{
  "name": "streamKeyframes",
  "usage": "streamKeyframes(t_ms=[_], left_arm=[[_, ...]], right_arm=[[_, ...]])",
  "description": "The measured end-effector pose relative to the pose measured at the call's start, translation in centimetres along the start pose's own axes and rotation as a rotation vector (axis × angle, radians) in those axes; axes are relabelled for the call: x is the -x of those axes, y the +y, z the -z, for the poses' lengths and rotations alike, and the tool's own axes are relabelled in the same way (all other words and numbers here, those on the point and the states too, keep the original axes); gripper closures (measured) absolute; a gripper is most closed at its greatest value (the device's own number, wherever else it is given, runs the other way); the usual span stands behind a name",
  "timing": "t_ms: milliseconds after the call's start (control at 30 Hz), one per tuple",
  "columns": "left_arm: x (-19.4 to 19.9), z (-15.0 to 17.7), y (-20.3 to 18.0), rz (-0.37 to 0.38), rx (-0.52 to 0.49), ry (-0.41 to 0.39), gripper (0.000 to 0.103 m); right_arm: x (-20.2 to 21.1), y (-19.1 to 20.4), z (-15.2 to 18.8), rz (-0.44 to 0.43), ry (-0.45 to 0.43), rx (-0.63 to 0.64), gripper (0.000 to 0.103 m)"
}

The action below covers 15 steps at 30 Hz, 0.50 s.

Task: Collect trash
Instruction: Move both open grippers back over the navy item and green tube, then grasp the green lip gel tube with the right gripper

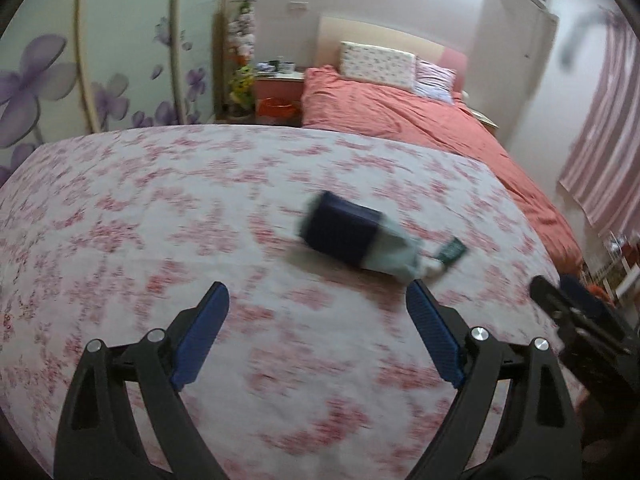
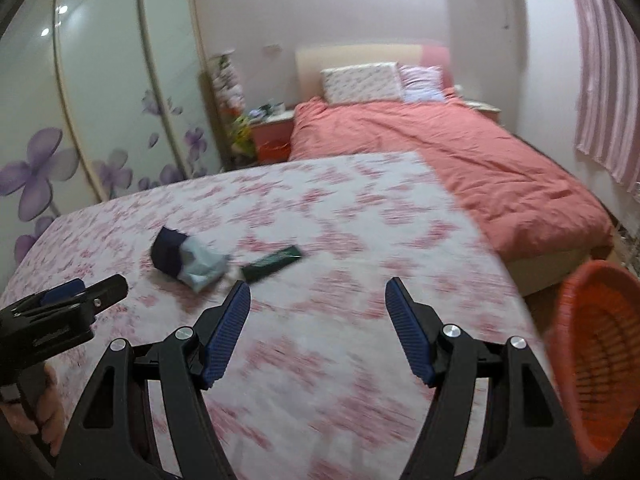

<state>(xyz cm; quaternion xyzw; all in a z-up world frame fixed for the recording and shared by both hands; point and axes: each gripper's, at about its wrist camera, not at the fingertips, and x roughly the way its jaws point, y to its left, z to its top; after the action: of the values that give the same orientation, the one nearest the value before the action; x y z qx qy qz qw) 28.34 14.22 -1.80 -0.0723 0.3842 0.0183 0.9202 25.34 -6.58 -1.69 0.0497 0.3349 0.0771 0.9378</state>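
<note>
1. Approach step: both the left gripper (image 1: 318, 304) and right gripper (image 2: 318, 300) hover empty, fingers spread wide.
2. Crumpled wrapper (image 1: 352, 240) and dark packet (image 2: 272, 266) lie on the floral table (image 1: 160, 200), at 11 o'clock from the right gripper.
3. Next: probably close on one piece, then carry it to the orange basket (image 2: 592, 360) at 4 o'clock.

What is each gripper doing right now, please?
Left gripper: open, holding nothing, above the pink floral cloth.
Right gripper: open, holding nothing.

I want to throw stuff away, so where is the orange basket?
The orange basket shows only in the right wrist view, at the far right, just beyond the flowery table's right edge, near the foot of the bed.
</note>
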Motion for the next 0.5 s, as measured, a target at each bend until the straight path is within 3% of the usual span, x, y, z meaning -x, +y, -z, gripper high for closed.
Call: streamKeyframes(t_ms=[267, 500], left_arm=[[-1.1, -1.2, 3.2, -0.003, 0.045, 0.005, 0.015], [-2.1, -1.0, 3.1, 0.007, 0.048, 0.023, 0.015]], right_arm=[[-7.1, 4.0, -1.7, 0.033, 0.110, -0.006, 0.034], [-8.5, 4.4, -1.4, 0.072, 0.176, -0.006, 0.040]])
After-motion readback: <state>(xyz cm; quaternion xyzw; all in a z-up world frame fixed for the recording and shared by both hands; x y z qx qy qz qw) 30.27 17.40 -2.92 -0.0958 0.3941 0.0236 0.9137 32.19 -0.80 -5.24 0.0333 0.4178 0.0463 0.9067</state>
